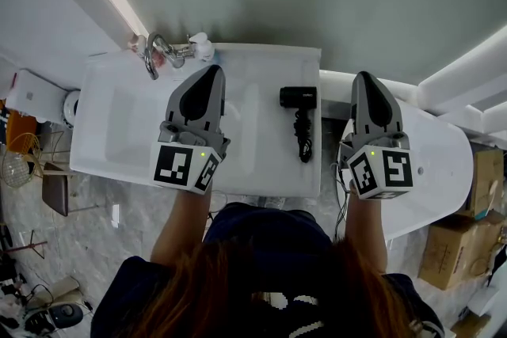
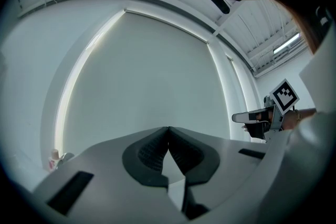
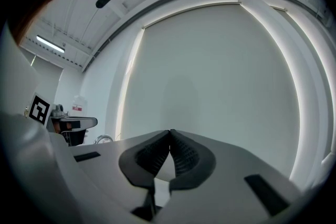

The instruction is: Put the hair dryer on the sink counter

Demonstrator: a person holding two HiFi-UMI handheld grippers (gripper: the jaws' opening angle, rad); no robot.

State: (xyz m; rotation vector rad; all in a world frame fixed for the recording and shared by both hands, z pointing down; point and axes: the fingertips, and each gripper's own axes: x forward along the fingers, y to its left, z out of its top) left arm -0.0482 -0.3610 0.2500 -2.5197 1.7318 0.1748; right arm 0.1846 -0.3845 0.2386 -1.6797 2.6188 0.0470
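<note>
The person's hair (image 1: 261,281) and dark top are closest to the eye, with both forearms reaching out from them over the white table (image 1: 261,162).

The left gripper (image 1: 212,70) hangs above the middle of the table. Its fingers (image 2: 152,152) are pressed together at the tips with nothing between them. The right gripper (image 1: 366,77) is held just past the table's right edge, and its fingers (image 3: 185,157) likewise meet at the tips and hold nothing.

The hair dryer (image 1: 299,97) lies flat on the table between the two grippers, close to the right edge and nearer the far edge than the near one. Neither gripper touches it. Only bare table top lies between it and the left gripper.

Its short black barrel runs parallel to the far edge. I can't tell which end is the nozzle. Its handle points back toward the near edge and the person, so the long axis runs from far to near. The bundled black cord (image 1: 304,142) lies along the handle.

A basin (image 1: 127,119) is sunk into the table's left half. A chrome faucet (image 1: 152,53) and a small white bottle (image 1: 202,46) stand at the far left corner. A rounded white fixture (image 1: 444,154) sits beyond the right edge, and cardboard boxes (image 1: 459,249) stand on the floor next to it.
</note>
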